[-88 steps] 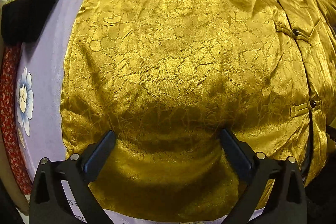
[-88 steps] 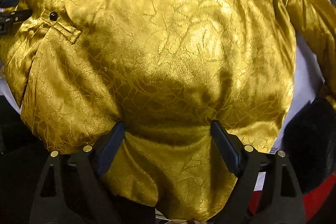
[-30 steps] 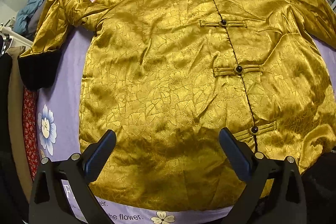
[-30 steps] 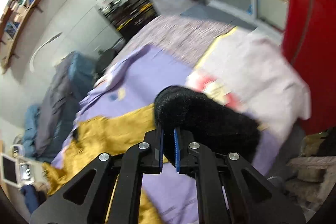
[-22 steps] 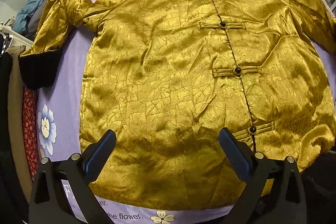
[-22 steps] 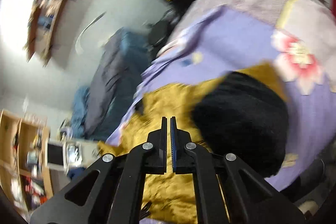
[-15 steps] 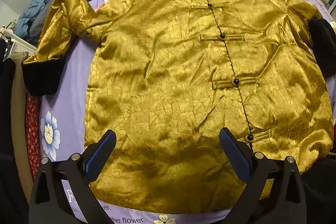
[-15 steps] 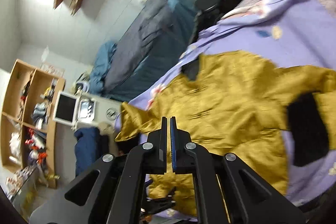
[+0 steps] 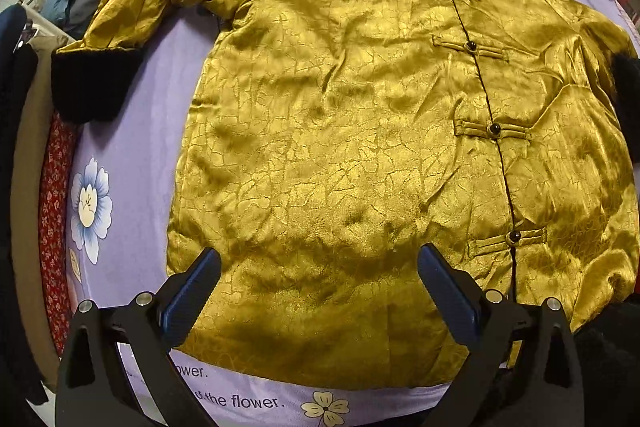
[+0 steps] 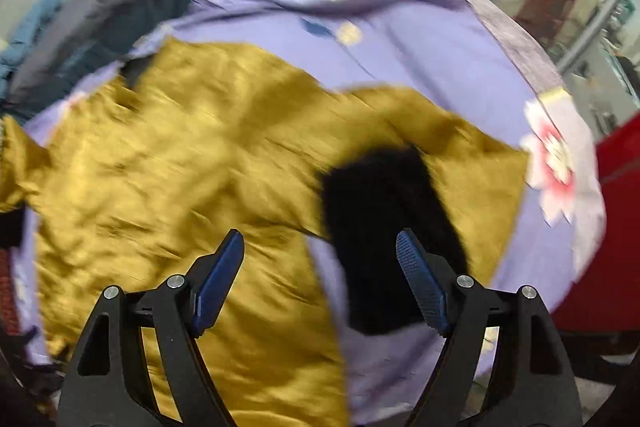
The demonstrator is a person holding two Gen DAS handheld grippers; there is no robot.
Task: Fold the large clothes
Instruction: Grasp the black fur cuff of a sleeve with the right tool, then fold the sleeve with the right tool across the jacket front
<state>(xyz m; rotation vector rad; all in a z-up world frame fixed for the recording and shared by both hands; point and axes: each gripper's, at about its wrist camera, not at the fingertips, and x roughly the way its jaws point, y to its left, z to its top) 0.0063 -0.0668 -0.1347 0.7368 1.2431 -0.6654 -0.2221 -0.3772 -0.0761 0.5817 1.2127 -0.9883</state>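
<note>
A gold satin jacket with black knot buttons lies front-up and spread flat on a lilac bedsheet. One sleeve bends at the upper left and ends in a black furry cuff. My left gripper hovers open over the jacket's hem, holding nothing. In the blurred right wrist view the jacket fills the left, and its other sleeve lies folded with a black cuff on the sheet. My right gripper hangs above that cuff, jaws opening, nothing between them.
The sheet has flower prints and printed words near the front edge. A red patterned cloth and dark clothes hang at the left. Blue and grey garments pile up behind the bed. A red object stands at the right.
My right gripper let go of the black cuff, swung round and down over the bed, and opened from shut. The freed sleeve now lies beside the jacket. The left gripper drew back slightly.
</note>
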